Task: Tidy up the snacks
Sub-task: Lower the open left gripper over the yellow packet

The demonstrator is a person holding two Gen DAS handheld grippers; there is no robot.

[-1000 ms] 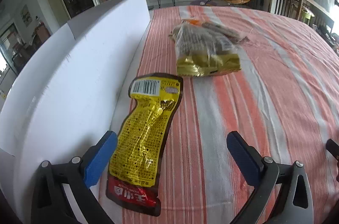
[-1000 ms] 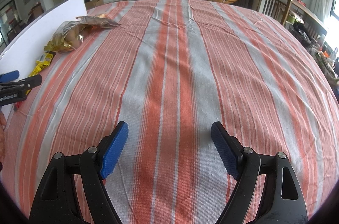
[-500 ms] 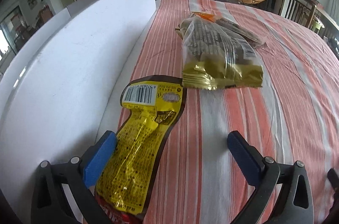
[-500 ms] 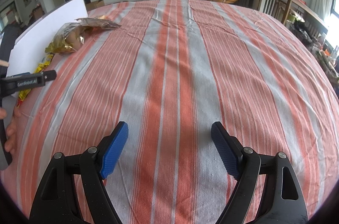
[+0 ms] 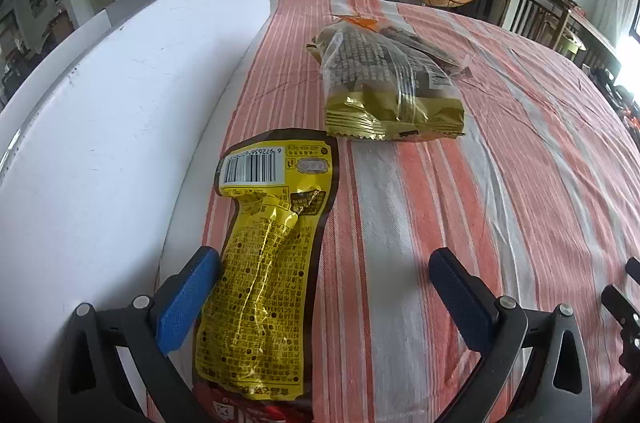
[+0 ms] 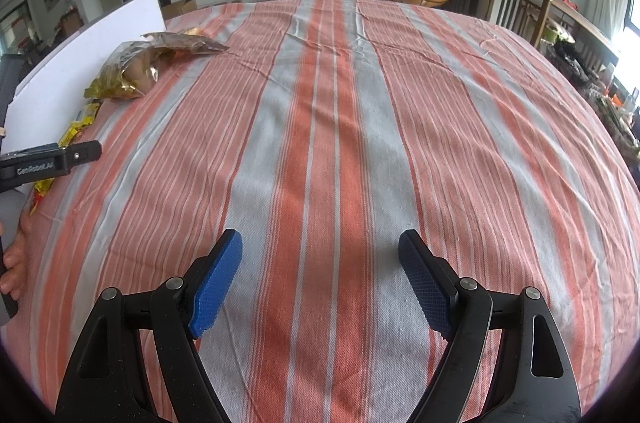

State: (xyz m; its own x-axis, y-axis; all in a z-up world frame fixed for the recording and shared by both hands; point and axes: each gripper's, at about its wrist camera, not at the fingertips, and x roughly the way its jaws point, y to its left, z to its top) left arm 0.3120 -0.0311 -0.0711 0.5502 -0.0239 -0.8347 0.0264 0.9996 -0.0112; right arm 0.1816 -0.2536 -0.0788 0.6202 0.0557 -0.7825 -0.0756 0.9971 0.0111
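Note:
A yellow snack pouch (image 5: 266,259) with a barcode lies flat on the striped cloth beside a white board (image 5: 112,127). My left gripper (image 5: 324,287) hangs over it, open, with the pouch's lower half between the jaws near the left pad and untouched. Beyond the pouch rests a clear bag (image 5: 388,91) with a gold end holding brown snacks, and a darker packet behind it. My right gripper (image 6: 320,279) stands open above bare cloth with nothing between its pads. In the right wrist view the clear bag (image 6: 132,71) and the yellow pouch (image 6: 76,131) sit far left.
The white board (image 6: 80,63) stands upright along the cloth's left edge. The left gripper's black arm (image 6: 48,163) and a hand (image 6: 16,263) show at the right wrist view's left edge. Wooden chairs (image 6: 520,11) stand past the far right edge. The striped cloth (image 6: 360,127) stretches wide to the right.
The left gripper has crept forward and tilted, so the yellow pouch and the clear bag sit closer and larger in its view. The right gripper has stayed where it was.

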